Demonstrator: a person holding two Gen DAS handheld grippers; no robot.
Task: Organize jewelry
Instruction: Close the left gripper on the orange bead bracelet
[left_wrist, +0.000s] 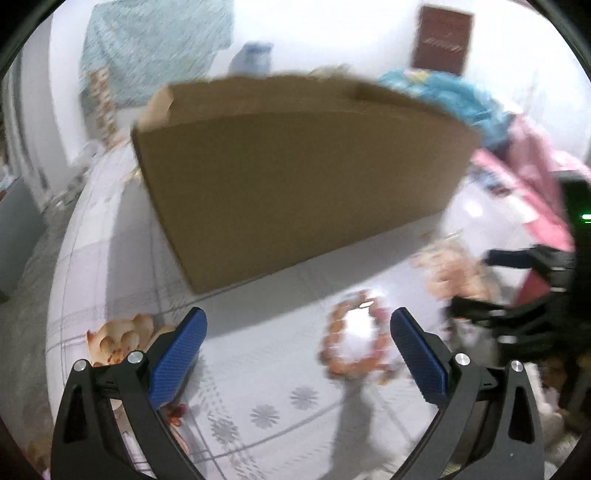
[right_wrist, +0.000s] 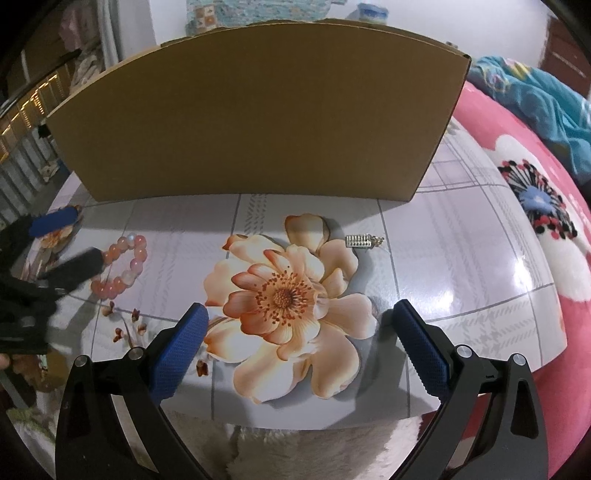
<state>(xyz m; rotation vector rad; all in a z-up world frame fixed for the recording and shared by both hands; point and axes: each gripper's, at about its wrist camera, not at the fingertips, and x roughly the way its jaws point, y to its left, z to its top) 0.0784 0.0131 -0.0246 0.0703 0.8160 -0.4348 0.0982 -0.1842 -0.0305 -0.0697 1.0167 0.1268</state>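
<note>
A bracelet of orange-pink beads (right_wrist: 122, 266) lies on the flower-printed tabletop (right_wrist: 461, 266), left of the large printed flower. In the blurred left wrist view the bracelet (left_wrist: 354, 339) sits just ahead of my left gripper (left_wrist: 299, 321), between its open blue pads and nearer the right one. From the right wrist view, the left gripper (right_wrist: 86, 234) hovers at the bracelet's left side, one finger overlapping it. A small silver charm (right_wrist: 360, 242) rests right of the flower. My right gripper (right_wrist: 299, 317) stands open over the flower print, holding nothing. A cardboard box (right_wrist: 258, 122) stands behind everything.
The box's tall brown wall (left_wrist: 295, 177) hides its inside. A pink flowered blanket (right_wrist: 517, 221) and blue cloth (right_wrist: 535, 92) lie beyond the table's right edge. The right gripper (left_wrist: 469, 282) shows at the right of the left wrist view. A fluffy rug (right_wrist: 314, 454) lies below the near edge.
</note>
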